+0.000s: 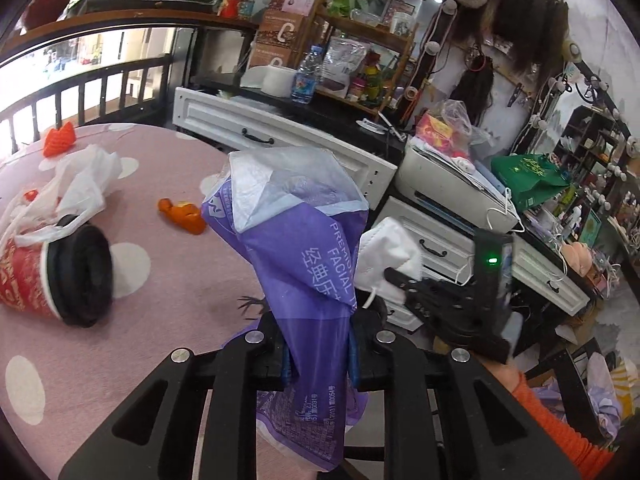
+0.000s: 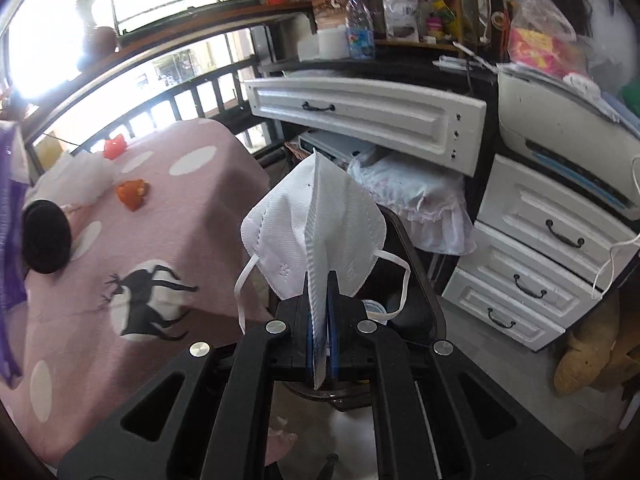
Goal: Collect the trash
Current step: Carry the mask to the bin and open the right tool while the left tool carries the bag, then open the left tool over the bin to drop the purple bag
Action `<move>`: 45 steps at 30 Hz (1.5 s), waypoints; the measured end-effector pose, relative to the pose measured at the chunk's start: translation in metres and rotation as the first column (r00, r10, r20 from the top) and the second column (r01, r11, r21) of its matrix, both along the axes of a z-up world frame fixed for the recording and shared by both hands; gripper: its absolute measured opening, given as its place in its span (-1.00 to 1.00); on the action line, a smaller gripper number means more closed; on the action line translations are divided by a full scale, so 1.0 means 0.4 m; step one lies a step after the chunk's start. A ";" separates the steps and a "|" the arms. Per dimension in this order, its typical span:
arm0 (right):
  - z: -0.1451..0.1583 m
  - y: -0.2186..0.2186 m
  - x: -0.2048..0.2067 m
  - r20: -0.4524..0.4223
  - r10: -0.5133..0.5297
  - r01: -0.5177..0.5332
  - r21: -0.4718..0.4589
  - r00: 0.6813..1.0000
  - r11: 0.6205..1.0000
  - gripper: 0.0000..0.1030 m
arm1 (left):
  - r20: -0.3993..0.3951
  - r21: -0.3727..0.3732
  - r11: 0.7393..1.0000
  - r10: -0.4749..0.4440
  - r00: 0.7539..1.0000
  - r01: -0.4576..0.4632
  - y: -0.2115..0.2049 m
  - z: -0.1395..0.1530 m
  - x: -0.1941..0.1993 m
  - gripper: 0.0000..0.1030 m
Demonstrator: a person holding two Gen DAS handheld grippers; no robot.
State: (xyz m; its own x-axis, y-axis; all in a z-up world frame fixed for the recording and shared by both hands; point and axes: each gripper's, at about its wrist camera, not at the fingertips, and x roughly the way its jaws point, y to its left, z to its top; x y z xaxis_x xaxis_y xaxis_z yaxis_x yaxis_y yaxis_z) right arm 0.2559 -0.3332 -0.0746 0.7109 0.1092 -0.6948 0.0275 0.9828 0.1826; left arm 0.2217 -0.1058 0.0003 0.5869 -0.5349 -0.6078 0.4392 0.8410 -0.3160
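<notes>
My left gripper [image 1: 318,354] is shut on a purple facial-tissue wrapper [image 1: 292,232] and holds it upright above the pink table's edge. My right gripper [image 2: 322,320] is shut on a folded white face mask [image 2: 316,220], held in the air past the table's right side; it also shows in the left wrist view [image 1: 400,280] with the mask [image 1: 386,256]. On the table lie a red paper cup with a black lid [image 1: 56,276], a crumpled white plastic bag [image 1: 80,184] and orange peel pieces [image 1: 182,214].
A pink polka-dot tablecloth [image 1: 168,300] covers the table. White drawers [image 2: 528,252] and a cluttered counter with a printer [image 1: 448,184] stand to the right. A dark chair [image 2: 416,280] sits below the mask. A railing [image 1: 100,88] runs behind the table.
</notes>
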 end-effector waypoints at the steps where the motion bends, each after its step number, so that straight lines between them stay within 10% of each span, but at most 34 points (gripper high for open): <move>1: -0.029 -0.011 0.018 -0.025 -0.010 0.010 0.009 1.000 1.000 -0.88 | 0.002 0.002 1.000 -0.013 1.000 0.013 -0.017 0.000 0.005 -0.62; 7: -0.171 -0.051 0.089 -0.136 -0.065 0.073 0.051 0.989 0.996 -0.85 | -0.003 0.018 0.997 -0.073 0.997 0.073 -0.102 -0.008 0.035 -0.62; 12: -0.227 -0.077 0.101 -0.166 -0.096 0.112 0.088 0.981 0.990 -0.01 | -0.029 0.033 0.993 -0.116 0.993 0.116 -0.169 -0.027 0.072 -0.62; 36: -0.122 -0.278 -0.226 -0.062 -0.216 0.220 0.054 0.974 0.974 0.13 | -0.269 0.279 0.944 -0.100 0.958 0.177 -0.482 -0.311 0.260 -0.58; 45: -0.110 -0.292 -0.260 -0.046 -0.218 0.220 0.063 0.975 0.973 0.20 | -0.231 0.299 0.944 -0.068 0.971 0.137 -0.502 -0.300 0.285 0.21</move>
State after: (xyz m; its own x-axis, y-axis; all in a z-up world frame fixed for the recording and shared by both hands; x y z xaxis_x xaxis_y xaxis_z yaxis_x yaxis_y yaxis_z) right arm 0.1518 -0.4501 -0.1185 0.6953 0.0011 -0.7187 0.2490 0.9377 0.2424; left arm 0.3358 -0.3067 -0.1197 0.3757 -0.3495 -0.8583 0.4788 0.8662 -0.1431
